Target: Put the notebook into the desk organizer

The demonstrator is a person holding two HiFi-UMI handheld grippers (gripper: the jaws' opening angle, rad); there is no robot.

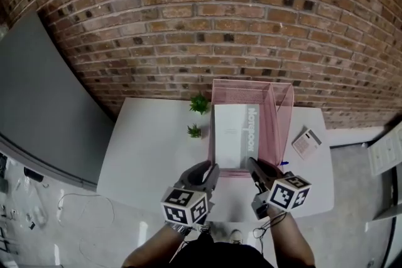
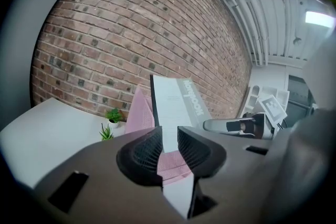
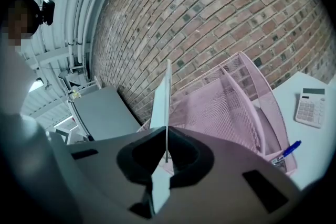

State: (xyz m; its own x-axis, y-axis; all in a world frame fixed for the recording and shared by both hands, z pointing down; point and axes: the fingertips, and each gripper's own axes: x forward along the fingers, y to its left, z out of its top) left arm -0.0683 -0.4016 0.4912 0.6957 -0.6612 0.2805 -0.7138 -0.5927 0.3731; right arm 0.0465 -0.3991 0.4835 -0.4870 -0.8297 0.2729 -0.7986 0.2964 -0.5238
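Note:
A white notebook (image 1: 231, 135) with a grey title band leans inside the pink mesh desk organizer (image 1: 282, 111) at the table's back. My right gripper (image 1: 252, 165) is at its near right corner. In the right gripper view the notebook (image 3: 163, 97) runs edge-on into that gripper (image 3: 167, 157), which is shut on it. My left gripper (image 1: 211, 169) sits by the near left corner. In the left gripper view its jaws (image 2: 169, 147) stand slightly apart; the notebook cover (image 2: 170, 105) and pink mesh (image 2: 137, 112) show beyond them, with nothing between the pads.
Two small green plants (image 1: 199, 102) (image 1: 195, 130) stand left of the organizer. A calculator (image 1: 306, 142) and a blue pen (image 3: 287, 150) lie on the white table (image 1: 151, 154) to its right. A brick wall (image 1: 207, 22) rises behind.

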